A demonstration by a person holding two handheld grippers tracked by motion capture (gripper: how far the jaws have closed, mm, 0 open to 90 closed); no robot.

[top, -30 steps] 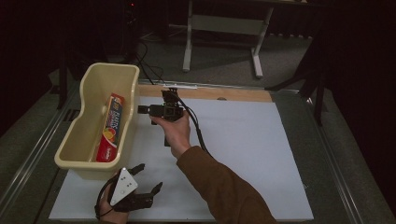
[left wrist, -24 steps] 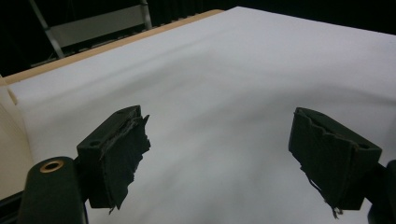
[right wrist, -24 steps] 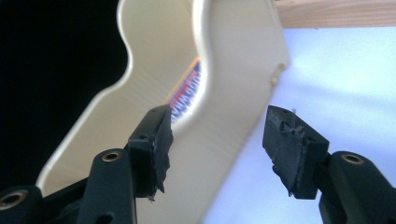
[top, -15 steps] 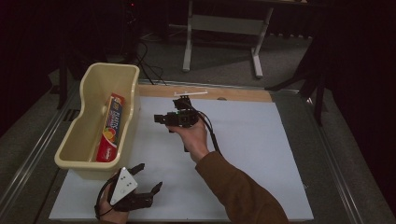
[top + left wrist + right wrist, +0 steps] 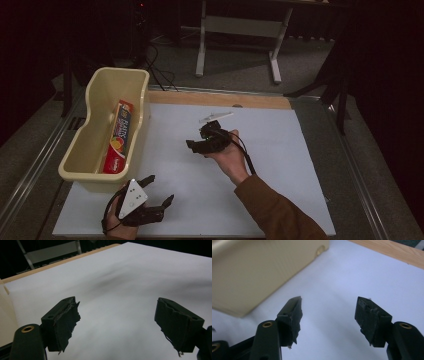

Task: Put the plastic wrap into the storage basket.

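We are holding the right gripper [image 5: 196,145], jaws just opening and empty, nearer the bin [image 5: 85,160]; its foil box [image 5: 117,137], probably, lies lengthwise leftward. The left gripper [image 5: 159,192] is spread.

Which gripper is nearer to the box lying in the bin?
Left. The left gripper sits just off the bin's near end, close to the box. The right gripper, jaws open and empty, hangs over the white mat to the bin's right.

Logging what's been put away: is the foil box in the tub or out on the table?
In. The foil box lies lengthwise on the floor of the cream tub, below its rim.
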